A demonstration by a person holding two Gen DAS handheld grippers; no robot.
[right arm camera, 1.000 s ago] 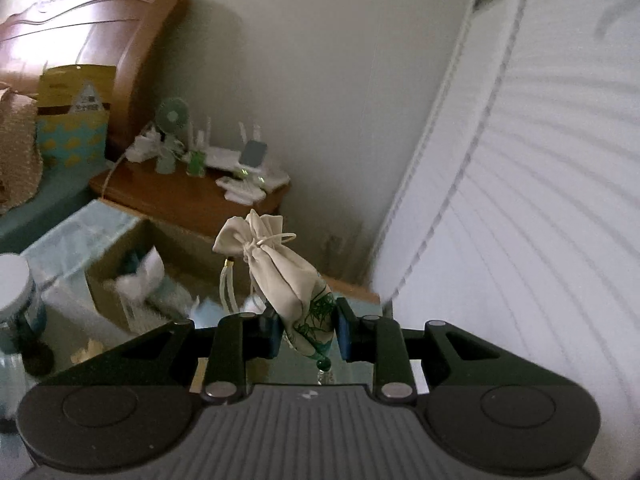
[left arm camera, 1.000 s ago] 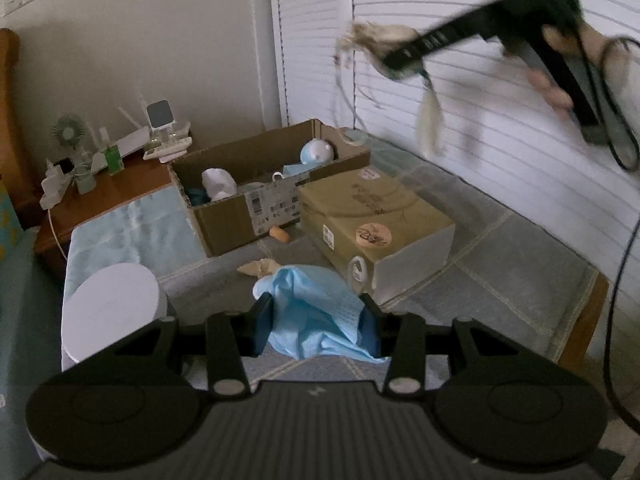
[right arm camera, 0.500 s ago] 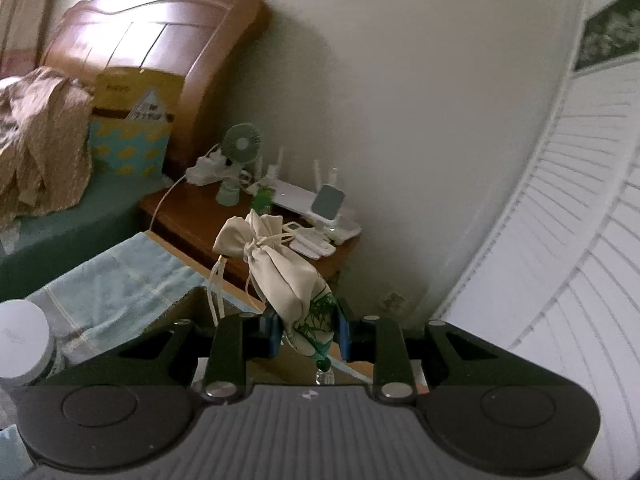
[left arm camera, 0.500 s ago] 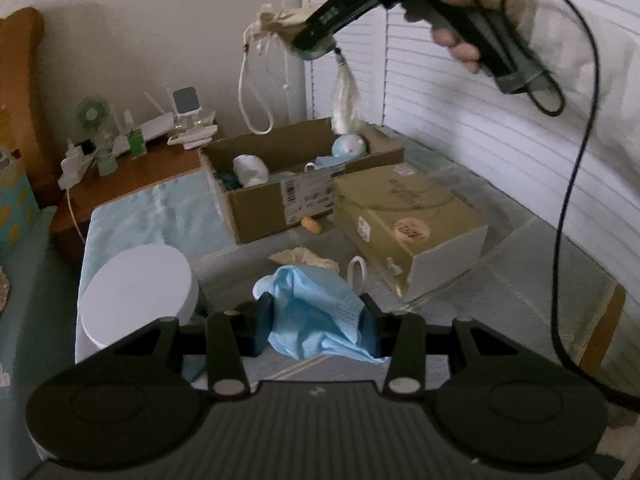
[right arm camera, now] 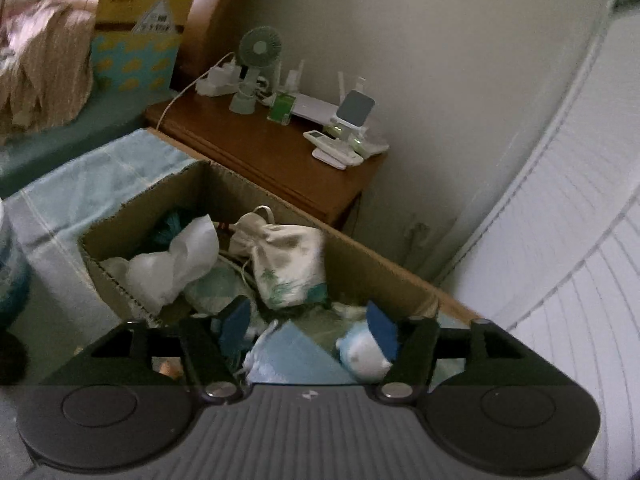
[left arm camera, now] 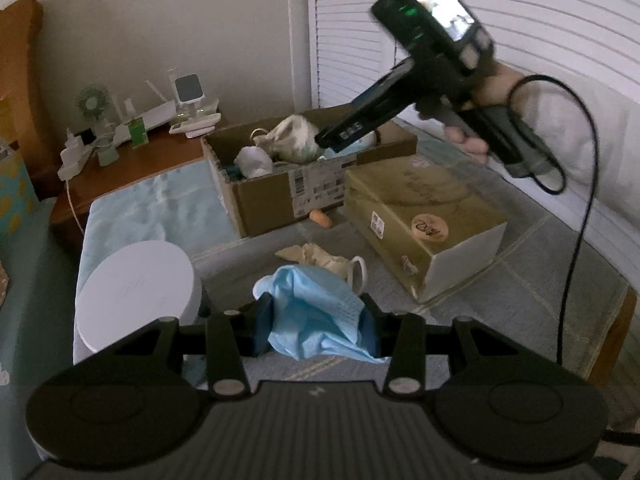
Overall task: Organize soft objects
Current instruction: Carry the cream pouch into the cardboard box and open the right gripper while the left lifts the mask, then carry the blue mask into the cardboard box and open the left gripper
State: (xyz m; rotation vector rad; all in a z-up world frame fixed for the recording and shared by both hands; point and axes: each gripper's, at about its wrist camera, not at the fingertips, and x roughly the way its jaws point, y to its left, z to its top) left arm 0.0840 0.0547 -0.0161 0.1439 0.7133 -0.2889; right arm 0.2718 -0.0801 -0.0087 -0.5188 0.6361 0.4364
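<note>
Your right gripper [right arm camera: 308,330] is spread wide over the open cardboard box [right arm camera: 384,280], holding nothing. Inside the box, the cream drawstring pouch [right arm camera: 286,266] lies beside a white plastic bag [right arm camera: 176,264], with a small pale blue toy [right arm camera: 362,354] nearer you. In front of the box, your left gripper [left arm camera: 316,324] pinches a blue face mask [left arm camera: 316,312].

Left gripper [left arm camera: 316,326]: low, level, jaws clamped on held item. Right gripper [right arm camera: 308,330]: raised, angled downward, jaws spread wide, nothing between them; gripped by right hand [left arm camera: 486,92].
</note>
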